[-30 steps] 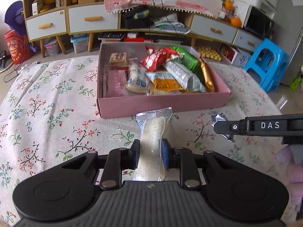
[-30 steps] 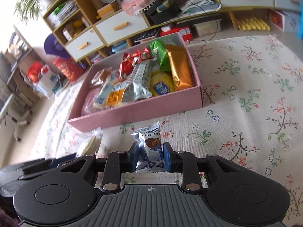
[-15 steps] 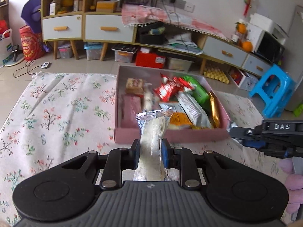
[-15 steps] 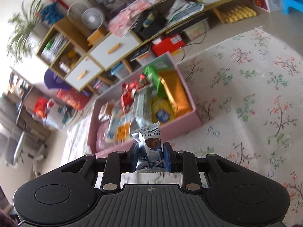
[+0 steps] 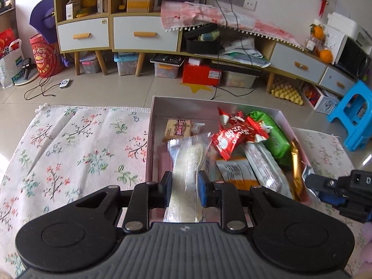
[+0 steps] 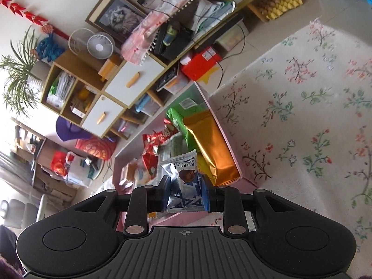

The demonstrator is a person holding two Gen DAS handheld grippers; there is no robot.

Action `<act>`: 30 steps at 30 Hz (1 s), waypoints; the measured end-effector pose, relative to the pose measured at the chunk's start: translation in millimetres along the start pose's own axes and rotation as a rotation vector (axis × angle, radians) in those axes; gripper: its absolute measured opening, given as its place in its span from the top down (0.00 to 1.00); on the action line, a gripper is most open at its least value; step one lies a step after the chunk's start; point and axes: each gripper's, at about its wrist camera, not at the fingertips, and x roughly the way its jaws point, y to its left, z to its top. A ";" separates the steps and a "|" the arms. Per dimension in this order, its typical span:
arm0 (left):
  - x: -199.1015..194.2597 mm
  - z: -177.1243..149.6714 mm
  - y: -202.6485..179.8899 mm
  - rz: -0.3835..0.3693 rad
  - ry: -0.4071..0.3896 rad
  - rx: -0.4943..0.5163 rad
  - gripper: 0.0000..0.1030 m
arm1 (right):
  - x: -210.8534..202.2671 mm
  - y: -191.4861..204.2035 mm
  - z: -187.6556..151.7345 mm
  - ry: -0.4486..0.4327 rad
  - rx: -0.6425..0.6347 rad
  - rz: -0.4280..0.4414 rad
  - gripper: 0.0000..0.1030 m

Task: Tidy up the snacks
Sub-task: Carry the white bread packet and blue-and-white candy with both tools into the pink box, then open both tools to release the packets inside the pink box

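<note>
Here the left gripper (image 5: 185, 187) is clamped on a long clear-wrapped snack (image 5: 186, 174), its two fingers pressing the wrapper's sides so the packet stands up between them, tilted slightly. It hangs over the near end of the pink box (image 5: 153, 125), which sits on a flowered cloth (image 5: 76, 144). The box already holds a heap of snacks: a red packet (image 5: 237, 137) on top, a green packet (image 5: 272, 137) beside it, a gold packet (image 5: 296, 169) along the right wall, a silver bar (image 5: 265, 167), an orange-and-white packet (image 5: 237, 171) and a small biscuit pack (image 5: 177, 127) at the far left.

The right gripper (image 6: 185, 194) is likewise closed on a small silver-and-blue chocolate truffle packet (image 6: 183, 179) (the word TRUFFLE reads across its top). In its own view that packet hangs above the box's near end, just beside the gold packet (image 6: 209, 146). In the left wrist view the right gripper's tip (image 5: 325, 186) shows at the box's right near corner.

Beyond the cloth lies tiled floor (image 5: 116, 86), then low cabinets with white drawers (image 5: 144, 32); a blue stool (image 5: 355, 114) stands off to the right.
</note>
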 end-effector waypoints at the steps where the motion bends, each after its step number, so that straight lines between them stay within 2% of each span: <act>1: 4.3 1.3 -1.2 0.005 0.004 0.002 0.80 | 2.1 -0.6 1.6 0.002 -0.001 0.002 0.75; 11: 20.8 7.5 -8.1 0.046 -0.025 0.048 0.80 | 11.3 -1.9 5.2 0.001 0.005 0.024 0.74; 15: 21.1 6.3 -11.1 0.045 -0.037 0.080 0.77 | 11.1 -0.6 5.1 0.002 -0.004 0.025 0.70; 19: 11.6 3.1 -15.4 0.041 -0.067 0.115 0.59 | 5.4 2.3 5.7 -0.005 -0.020 0.025 0.69; 21: 5.1 1.6 -17.5 0.036 -0.071 0.125 0.47 | 0.4 5.1 5.7 -0.008 -0.027 0.025 0.61; 23: -2.2 0.1 -20.5 0.039 -0.076 0.141 0.37 | -6.9 9.4 4.4 -0.016 -0.046 0.022 0.44; 27: -18.6 -5.6 -22.4 0.047 -0.076 0.144 0.20 | -21.8 19.8 -0.8 -0.020 -0.097 0.005 0.30; 30: -31.2 -13.4 -22.8 0.059 -0.066 0.133 0.12 | -34.0 29.6 -5.9 -0.017 -0.136 -0.025 0.23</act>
